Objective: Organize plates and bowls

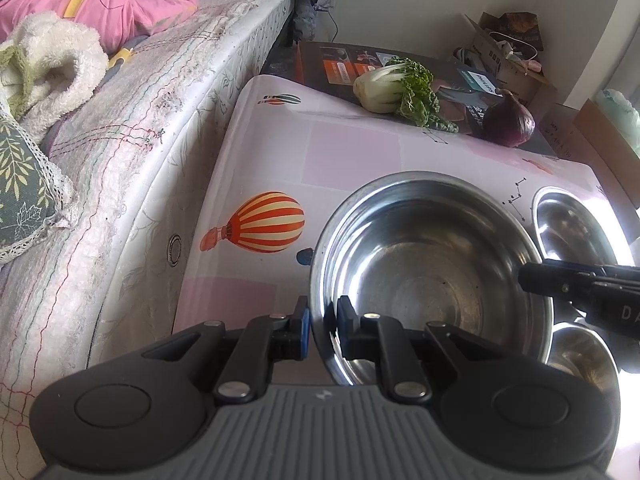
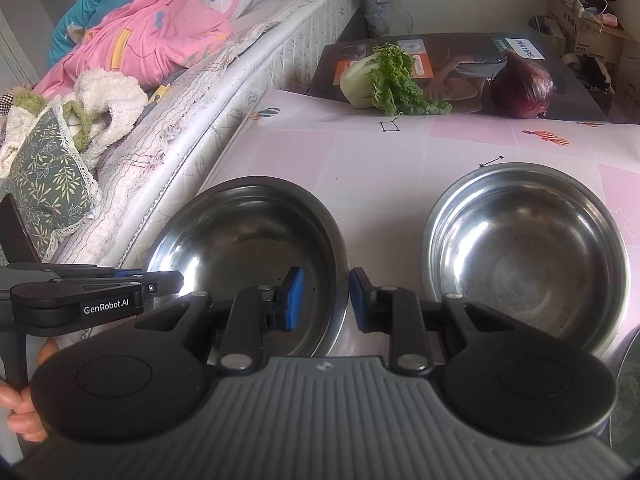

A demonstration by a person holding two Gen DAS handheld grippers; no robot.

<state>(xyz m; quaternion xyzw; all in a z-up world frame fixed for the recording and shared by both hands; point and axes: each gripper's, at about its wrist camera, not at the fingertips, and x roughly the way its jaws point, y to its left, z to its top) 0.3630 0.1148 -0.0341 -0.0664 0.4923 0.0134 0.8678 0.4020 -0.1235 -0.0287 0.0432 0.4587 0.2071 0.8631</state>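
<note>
A large steel bowl (image 1: 432, 264) (image 2: 248, 232) stands on the pink balloon-print table (image 1: 348, 152) (image 2: 380, 152). A second rim line inside it hints at nested bowls. My left gripper (image 1: 324, 316) is shut on its left rim, one finger inside and one outside. It shows from the side in the right wrist view, left gripper (image 2: 176, 280). My right gripper (image 2: 325, 292) clamps the opposite rim, blue pads on either side of the wall. A second steel bowl (image 2: 524, 256) (image 1: 572, 228) sits to the right. A third bowl (image 1: 580, 356) lies nearer, partly hidden.
A bok choy (image 1: 392, 88) (image 2: 376, 76) and a red onion (image 1: 510, 120) (image 2: 522, 88) lie on a flat printed box at the table's far end. A bed (image 1: 140, 120) with blankets runs along the left edge. Cardboard boxes (image 1: 508, 52) stand beyond. A person's hand (image 2: 20, 400) holds the left gripper.
</note>
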